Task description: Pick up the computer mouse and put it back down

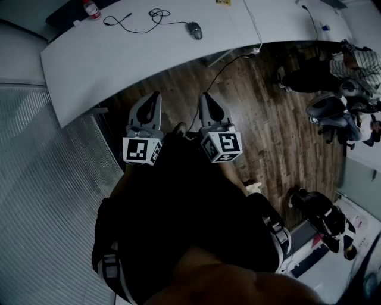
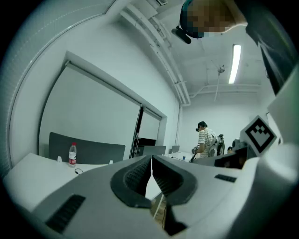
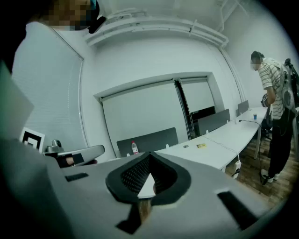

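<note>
The dark computer mouse point(image 1: 194, 30) lies on the far side of the long white table point(image 1: 119, 65), its black cable point(image 1: 143, 24) looping away to the left. Both grippers hang over the wooden floor on the near side of the table, well short of the mouse. My left gripper point(image 1: 156, 95) has its jaws together with nothing between them, and the left gripper view shows its tips point(image 2: 151, 159) meeting. My right gripper point(image 1: 206, 95) is shut and empty as well, its tips point(image 3: 149, 155) touching in the right gripper view. The mouse does not show in either gripper view.
A water bottle point(image 1: 91, 8) stands at the table's far left. A power strip with a cord point(image 1: 256, 50) hangs off the table edge. A person in a striped shirt point(image 1: 342, 68) and office chairs point(image 1: 327, 110) are at the right. A ribbed wall point(image 1: 41, 179) runs along the left.
</note>
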Tool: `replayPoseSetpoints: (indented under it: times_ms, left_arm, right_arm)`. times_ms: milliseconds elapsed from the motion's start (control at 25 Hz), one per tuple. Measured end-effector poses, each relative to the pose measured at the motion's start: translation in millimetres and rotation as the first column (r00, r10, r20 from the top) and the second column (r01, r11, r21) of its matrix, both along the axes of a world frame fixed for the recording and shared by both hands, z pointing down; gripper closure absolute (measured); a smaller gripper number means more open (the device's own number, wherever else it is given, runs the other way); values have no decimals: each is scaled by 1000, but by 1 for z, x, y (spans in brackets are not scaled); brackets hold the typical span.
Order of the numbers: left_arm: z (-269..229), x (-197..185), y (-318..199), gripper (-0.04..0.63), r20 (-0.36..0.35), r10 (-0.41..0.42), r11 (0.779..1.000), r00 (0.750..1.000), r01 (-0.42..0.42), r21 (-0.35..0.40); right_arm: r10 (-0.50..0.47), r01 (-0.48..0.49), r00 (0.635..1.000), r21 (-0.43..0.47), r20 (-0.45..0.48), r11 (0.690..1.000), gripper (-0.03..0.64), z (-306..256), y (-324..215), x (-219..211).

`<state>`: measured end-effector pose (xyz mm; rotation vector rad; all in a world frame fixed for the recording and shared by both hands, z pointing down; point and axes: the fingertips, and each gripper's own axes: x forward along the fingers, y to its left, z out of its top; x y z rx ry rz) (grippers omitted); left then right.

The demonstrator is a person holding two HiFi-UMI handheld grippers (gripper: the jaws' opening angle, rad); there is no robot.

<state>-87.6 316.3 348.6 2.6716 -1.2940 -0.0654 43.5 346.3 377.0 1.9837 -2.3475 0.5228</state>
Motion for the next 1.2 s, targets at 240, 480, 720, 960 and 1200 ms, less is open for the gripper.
replayPoseSetpoints:
  times_ms: [240,480,720,960,1200]
  left_arm:
    - [-1,0,0,586,4,-3,1000,1000,3,0]
    - [0,3,0,586,6,-7,1000,1000,7,-5]
    - [1,15,10,586,19,-35,999,999,35,-1]
    - [1,29,23,586,40,-76,997,996,76,6]
    - [7,37,22,586,54,-87,996,995,87,-1]
  right_arm:
    - [-7,7,1000,6,9,1000,617,5,1,1]
    - [-30,29,998,19,49,999,617,3,3,2]
    - [-44,44,997,1,60,999,617,14,15,19]
    - [-69,70,996,-13,54,997,617,25,22,38]
    - [-62,62,995,-3,83,998,617,31,18,51]
